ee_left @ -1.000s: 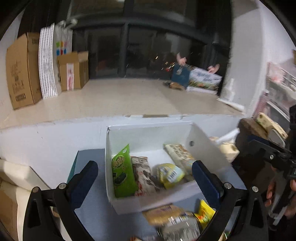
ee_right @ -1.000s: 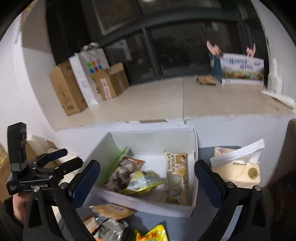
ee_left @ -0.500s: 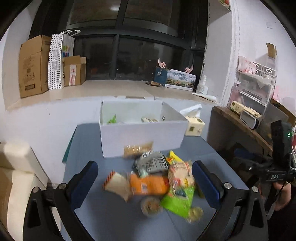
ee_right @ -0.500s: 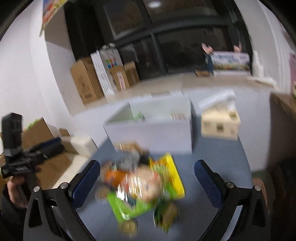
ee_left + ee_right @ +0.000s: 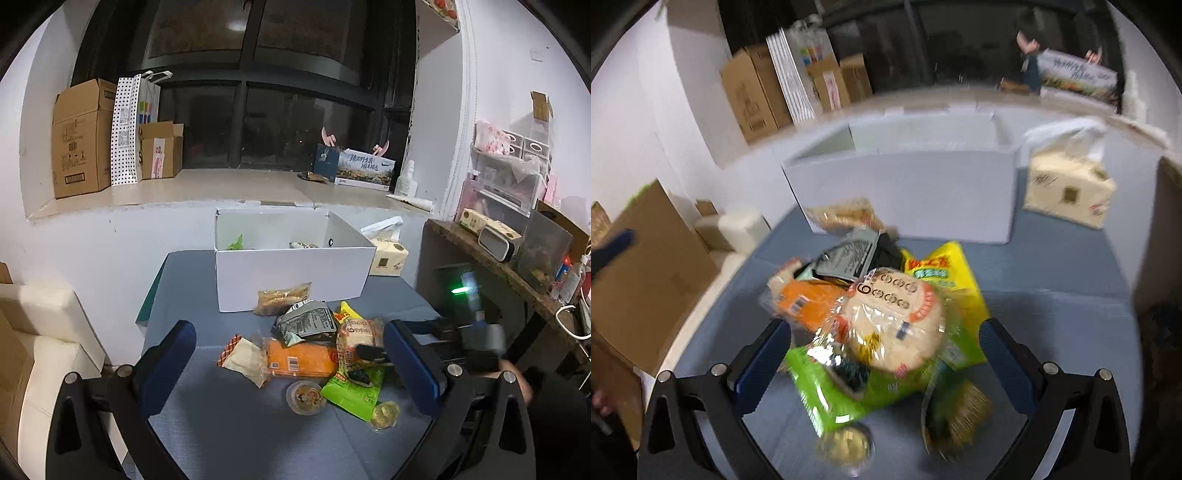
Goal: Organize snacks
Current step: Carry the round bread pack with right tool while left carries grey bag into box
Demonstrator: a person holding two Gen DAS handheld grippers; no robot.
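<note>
A white box [image 5: 291, 266] [image 5: 905, 184] stands at the back of the blue table [image 5: 229, 424] with a few snacks inside. In front of it lies a pile: a grey pack [image 5: 306, 323], an orange pack [image 5: 301, 357], a green pack [image 5: 352, 391] and a round cracker pack [image 5: 894, 325]. My left gripper [image 5: 291, 365] is open, held back above the near side of the pile. My right gripper [image 5: 884, 362] is open and low over the pile. The cracker pack sits between its fingers, which look apart from it. A yellow pack [image 5: 945, 280] lies behind.
A tissue pack [image 5: 386, 254] [image 5: 1067, 192] stands right of the box. Small round cups [image 5: 306, 397] lie at the pile's near edge. A wooden shelf [image 5: 480, 258] borders the table on the right. Cardboard boxes [image 5: 81, 136] sit on the window ledge, and a cream cushion [image 5: 40, 332] lies left.
Both grippers have pulled back from above the box toward the near side of the table. The right one has dropped close over the snack pile. Both stay open.
</note>
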